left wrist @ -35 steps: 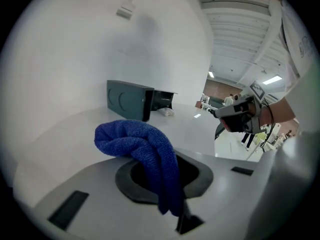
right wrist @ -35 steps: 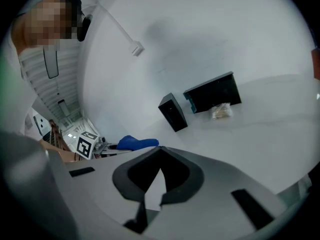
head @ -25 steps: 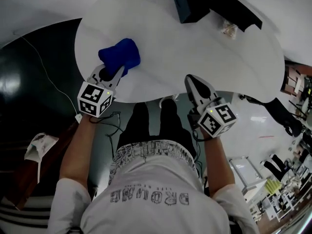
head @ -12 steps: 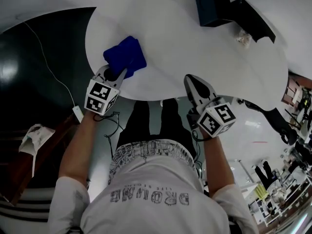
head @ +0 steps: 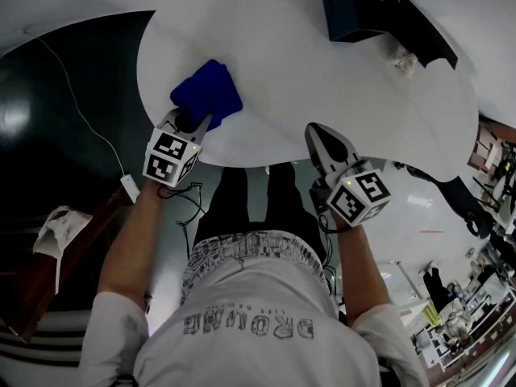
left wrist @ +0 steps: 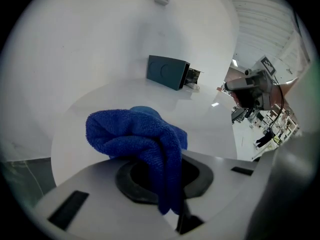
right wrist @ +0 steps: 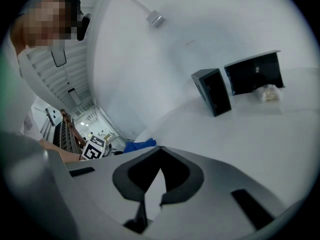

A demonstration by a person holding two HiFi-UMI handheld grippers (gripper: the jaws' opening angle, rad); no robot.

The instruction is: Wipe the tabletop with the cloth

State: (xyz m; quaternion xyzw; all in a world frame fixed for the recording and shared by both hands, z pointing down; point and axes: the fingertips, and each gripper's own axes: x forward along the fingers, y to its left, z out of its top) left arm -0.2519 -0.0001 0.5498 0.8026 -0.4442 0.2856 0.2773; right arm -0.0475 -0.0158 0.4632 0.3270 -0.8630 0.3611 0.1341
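One white round bench (head: 322, 95) carries two dark boxes (head: 348, 6) (head: 415, 27), well beyond the right hand-held gripper (head: 321, 139). Two hand-held grippers are present. The right one is clenched, jaws together on nothing, over the bench's near edge. The left hand-held gripper (head: 192, 123) is clamped on the one blue cloth (head: 208, 93), which bunches on the bench just ahead of its jaws.
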